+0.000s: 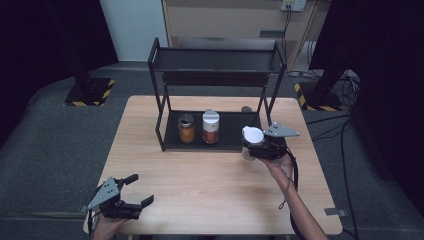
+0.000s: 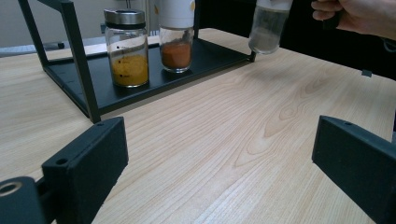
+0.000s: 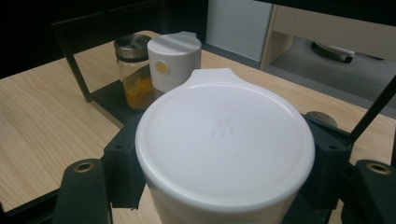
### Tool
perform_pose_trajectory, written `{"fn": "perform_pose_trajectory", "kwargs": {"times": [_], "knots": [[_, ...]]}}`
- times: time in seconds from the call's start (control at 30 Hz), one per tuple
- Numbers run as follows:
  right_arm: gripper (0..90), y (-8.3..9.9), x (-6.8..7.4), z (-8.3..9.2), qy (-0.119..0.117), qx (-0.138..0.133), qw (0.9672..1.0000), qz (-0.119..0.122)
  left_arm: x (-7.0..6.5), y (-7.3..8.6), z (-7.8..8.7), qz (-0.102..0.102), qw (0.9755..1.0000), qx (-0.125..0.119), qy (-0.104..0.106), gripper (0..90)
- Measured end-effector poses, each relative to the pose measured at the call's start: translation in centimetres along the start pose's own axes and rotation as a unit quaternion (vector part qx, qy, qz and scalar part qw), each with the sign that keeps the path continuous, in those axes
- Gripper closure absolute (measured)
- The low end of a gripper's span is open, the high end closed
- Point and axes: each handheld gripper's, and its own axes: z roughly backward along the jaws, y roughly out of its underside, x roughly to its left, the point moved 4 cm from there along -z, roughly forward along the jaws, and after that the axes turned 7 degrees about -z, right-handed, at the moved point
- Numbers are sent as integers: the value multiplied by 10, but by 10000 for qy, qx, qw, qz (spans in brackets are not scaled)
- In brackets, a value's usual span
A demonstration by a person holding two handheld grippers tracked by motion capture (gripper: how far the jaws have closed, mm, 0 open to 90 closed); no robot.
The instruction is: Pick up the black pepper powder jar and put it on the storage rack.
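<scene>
My right gripper [image 1: 252, 145] is shut on a white-capped spice jar [image 1: 252, 136], held upright just above the table in front of the rack's right end. The jar's white cap [image 3: 224, 140] sits between the black jaws in the right gripper view, and its clear body [image 2: 267, 32] hangs above the wood in the left gripper view. On the black rack's bottom shelf [image 1: 230, 134] stand a metal-lidded jar of yellow powder [image 1: 186, 128] and a white-capped jar of orange-red powder [image 1: 210, 127]. My left gripper [image 1: 140, 192] rests open at the table's near left corner, nothing between its jaws.
The two-tier black rack [image 1: 215, 60] stands at the table's far middle, its top shelf bare. A small round knob [image 1: 246, 109] lies on the table behind the rack's right side. Bare wood [image 1: 215, 190] stretches between the grippers.
</scene>
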Motion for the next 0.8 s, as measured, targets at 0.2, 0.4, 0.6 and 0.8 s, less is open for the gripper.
{"fn": "perform_pose_trajectory", "kwargs": {"times": [0.2,0.4,0.6,0.8], "knots": [[303,-12,1,-7,36,-27,10000,-31,0,0,0,16,10000,-10,-5,28],[304,-25,2,-16,108,-59,9999,-95,0,0,0,15,10000,-14,-6,28],[304,-38,3,-25,203,-108,9996,-168,1,1,1,16,10000,-19,-6,28],[304,-49,5,-35,393,-90,9990,-178,1,1,1,17,10000,-27,-6,28]]}}
